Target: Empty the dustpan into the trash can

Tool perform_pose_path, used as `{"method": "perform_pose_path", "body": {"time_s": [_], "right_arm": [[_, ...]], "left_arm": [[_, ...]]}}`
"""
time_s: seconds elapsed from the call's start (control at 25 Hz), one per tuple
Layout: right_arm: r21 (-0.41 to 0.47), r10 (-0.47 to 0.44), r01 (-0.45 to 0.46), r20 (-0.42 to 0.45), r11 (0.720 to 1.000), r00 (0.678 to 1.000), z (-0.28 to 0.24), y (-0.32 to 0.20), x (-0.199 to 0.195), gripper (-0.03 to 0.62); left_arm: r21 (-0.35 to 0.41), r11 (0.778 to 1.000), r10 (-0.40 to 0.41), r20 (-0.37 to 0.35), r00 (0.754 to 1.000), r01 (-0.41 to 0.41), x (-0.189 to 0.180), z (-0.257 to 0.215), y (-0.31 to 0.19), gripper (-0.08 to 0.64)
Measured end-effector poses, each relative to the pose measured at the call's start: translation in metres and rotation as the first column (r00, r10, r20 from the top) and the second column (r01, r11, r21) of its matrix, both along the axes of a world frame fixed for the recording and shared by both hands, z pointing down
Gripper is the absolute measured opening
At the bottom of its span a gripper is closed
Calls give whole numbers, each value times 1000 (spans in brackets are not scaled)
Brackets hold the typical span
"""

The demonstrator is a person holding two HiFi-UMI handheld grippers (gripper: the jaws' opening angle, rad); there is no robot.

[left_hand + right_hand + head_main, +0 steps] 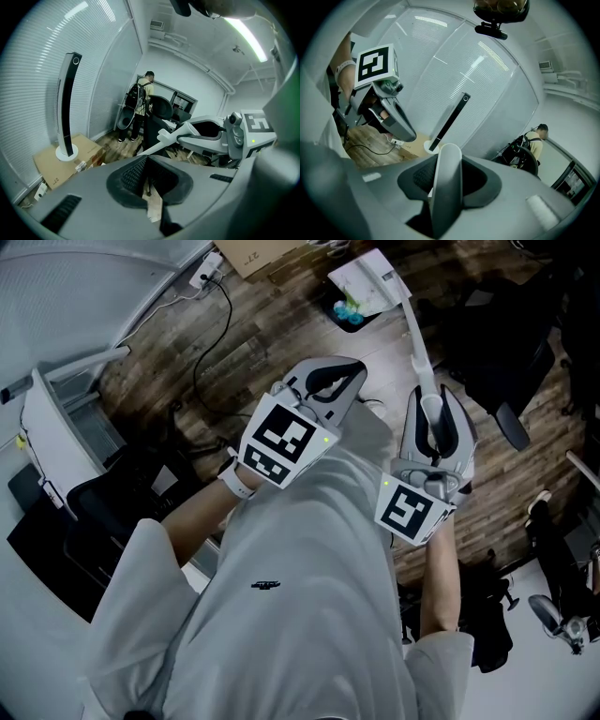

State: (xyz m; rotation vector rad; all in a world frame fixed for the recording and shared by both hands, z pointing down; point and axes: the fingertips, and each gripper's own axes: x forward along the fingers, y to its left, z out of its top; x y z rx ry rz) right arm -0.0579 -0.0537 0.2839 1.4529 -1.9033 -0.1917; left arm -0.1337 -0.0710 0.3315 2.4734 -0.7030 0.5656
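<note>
1. Right gripper was clamped on the long white handle, which ran away to the dustpan at the far end. Left gripper hung closed and empty, just left of it.
2. Blue-green scraps showed in a dark bin against the pan's near-left edge, probably the trash can.
3. Tipping well called for a firm hold and a slow roll, with the pan's mouth kept over that bin.
4. A black cable lay on the floor to the left. An office chair crowded the handle's right, limiting any swing.
</note>
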Motion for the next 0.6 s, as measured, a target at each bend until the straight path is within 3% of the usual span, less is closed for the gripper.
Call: {"method": "perform_pose_path", "body": {"time_s": [0.6], "right_arm": [[36,-31,33,-41,999,999,-4,5,-7,141]], "left_arm": [[9,1000,-3,-5,1000,3,-3,-3,6,8]]}}
